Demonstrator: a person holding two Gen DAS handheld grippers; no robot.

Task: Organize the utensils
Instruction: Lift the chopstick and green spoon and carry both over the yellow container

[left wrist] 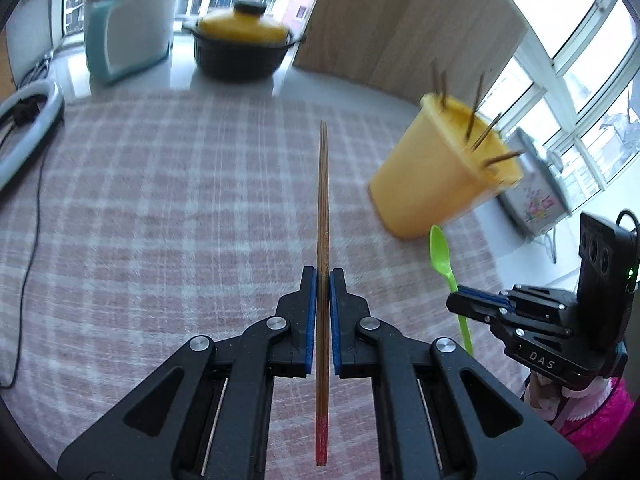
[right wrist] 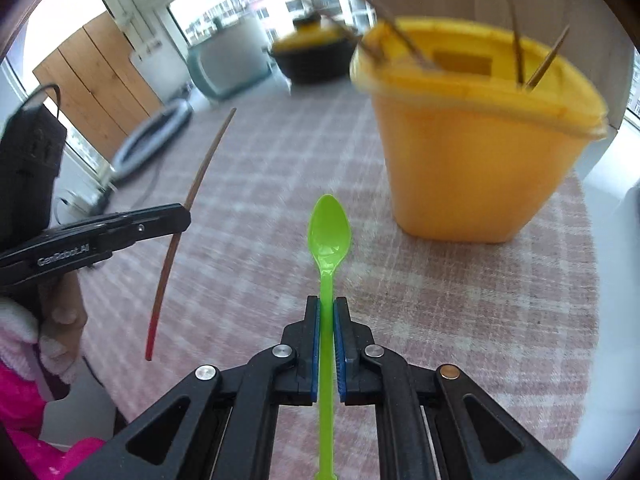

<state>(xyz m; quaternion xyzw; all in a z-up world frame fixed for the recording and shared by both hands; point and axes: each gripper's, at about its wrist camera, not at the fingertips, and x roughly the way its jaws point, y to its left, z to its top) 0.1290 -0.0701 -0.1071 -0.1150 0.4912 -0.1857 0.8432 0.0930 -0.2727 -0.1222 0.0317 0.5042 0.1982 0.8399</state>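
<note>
Pointing steeply down over the desk, the left gripper had its fingers closed on a brown chopstick, the blue pads pressing its shaft from both sides. The stick ran straight ahead between them, its tapered tip far out over the cloth and its red end near the camera. To its right, the right gripper was tilted down likewise, fingers clamped on the handle of a green plastic spoon, the bowl of the spoon sticking out forward and facing up. A hand in a pink and white sleeve held the left gripper, seen at the left edge of the right wrist view.

A pink and white checked cloth covered the desk. On it, far right of the left gripper and just beyond the spoon, stood a yellow plastic holder with several brown chopsticks leaning in it at different angles. Farther back, on a pale sill by large windows, sat a black pot with a yellow lid and a white and teal appliance. A wooden panel rose behind the holder. A black cable trailed along the left edge of the cloth.
</note>
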